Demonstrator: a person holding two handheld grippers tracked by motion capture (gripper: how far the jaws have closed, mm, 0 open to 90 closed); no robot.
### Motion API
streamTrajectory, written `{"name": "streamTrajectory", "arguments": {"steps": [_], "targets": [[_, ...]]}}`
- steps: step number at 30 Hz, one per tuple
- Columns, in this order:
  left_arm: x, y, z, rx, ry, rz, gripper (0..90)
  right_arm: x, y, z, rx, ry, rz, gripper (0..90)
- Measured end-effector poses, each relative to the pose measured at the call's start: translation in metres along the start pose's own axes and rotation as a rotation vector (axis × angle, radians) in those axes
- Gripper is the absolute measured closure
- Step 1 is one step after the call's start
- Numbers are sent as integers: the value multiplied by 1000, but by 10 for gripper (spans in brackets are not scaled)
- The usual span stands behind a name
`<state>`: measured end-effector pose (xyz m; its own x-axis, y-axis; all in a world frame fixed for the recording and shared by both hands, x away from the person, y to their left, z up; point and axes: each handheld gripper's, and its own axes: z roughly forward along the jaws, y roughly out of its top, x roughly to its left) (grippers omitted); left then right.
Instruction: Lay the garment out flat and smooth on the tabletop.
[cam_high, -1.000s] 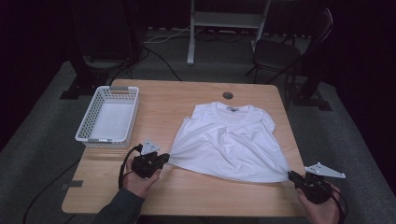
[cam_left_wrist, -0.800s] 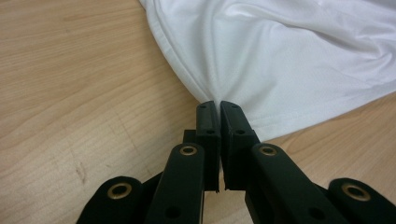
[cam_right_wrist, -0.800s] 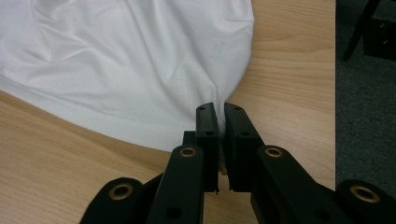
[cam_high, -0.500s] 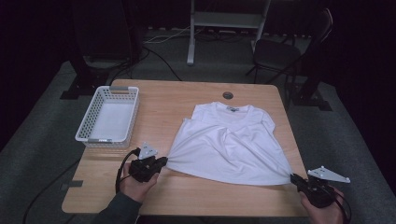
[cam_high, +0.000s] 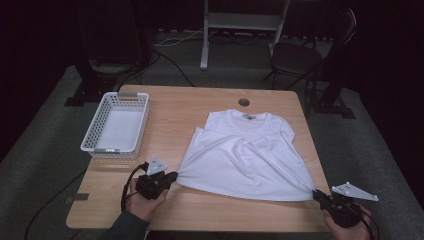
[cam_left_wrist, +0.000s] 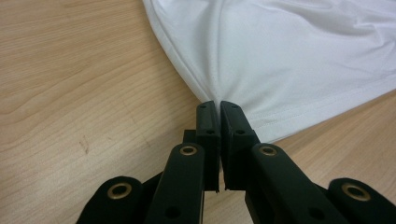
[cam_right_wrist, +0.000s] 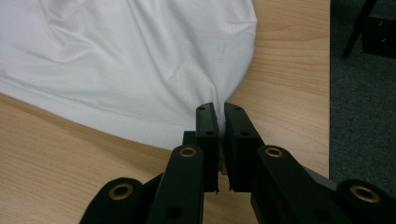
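On the counter (cam_high: 200, 115) before you the shirt (cam_high: 245, 155) lies right of centre, collar away from you; the basket (cam_high: 117, 125) sits to its left, well apart; your left gripper (cam_high: 172, 176) meets its near left corner, your right gripper (cam_high: 316, 194) its near right corner; a chair (cam_high: 300, 55) stands behind the counter.

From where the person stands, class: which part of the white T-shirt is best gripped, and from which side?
Take the white T-shirt at its two bottom hem corners, coming in from the near table edge. It lies flat, hem nearest; the left claw and right claw are shut on those corners.
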<state>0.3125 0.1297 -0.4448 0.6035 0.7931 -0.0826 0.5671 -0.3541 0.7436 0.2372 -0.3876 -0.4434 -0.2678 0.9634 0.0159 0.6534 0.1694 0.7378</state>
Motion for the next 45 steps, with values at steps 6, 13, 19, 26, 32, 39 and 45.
{"name": "streamTrajectory", "arguments": {"steps": [6, 13, 19, 26, 32, 39, 45], "targets": [[-3, -1, -5, -2, -1, 7, 879, 1, -3, -3, 3, -6, 0, 846], [-5, -3, -7, -4, 3, 16, 880, 1, -4, -9, -4, -10, -1, 846], [-10, -5, -12, -5, -2, 27, 880, 3, -6, -13, -7, -11, -3, 846], [-14, -8, -19, -12, -5, 34, 879, 4, -9, -17, -8, -15, -1, 846], [-20, -10, -24, -17, -10, 44, 879, 7, -14, -20, -7, -12, 1, 846], [-25, -14, -28, -19, -18, 51, 879, 8, -17, -26, -12, -16, 4, 845], [-31, -19, -35, -24, -26, 53, 878, 11, -19, -32, -12, -19, -5, 844]]}}
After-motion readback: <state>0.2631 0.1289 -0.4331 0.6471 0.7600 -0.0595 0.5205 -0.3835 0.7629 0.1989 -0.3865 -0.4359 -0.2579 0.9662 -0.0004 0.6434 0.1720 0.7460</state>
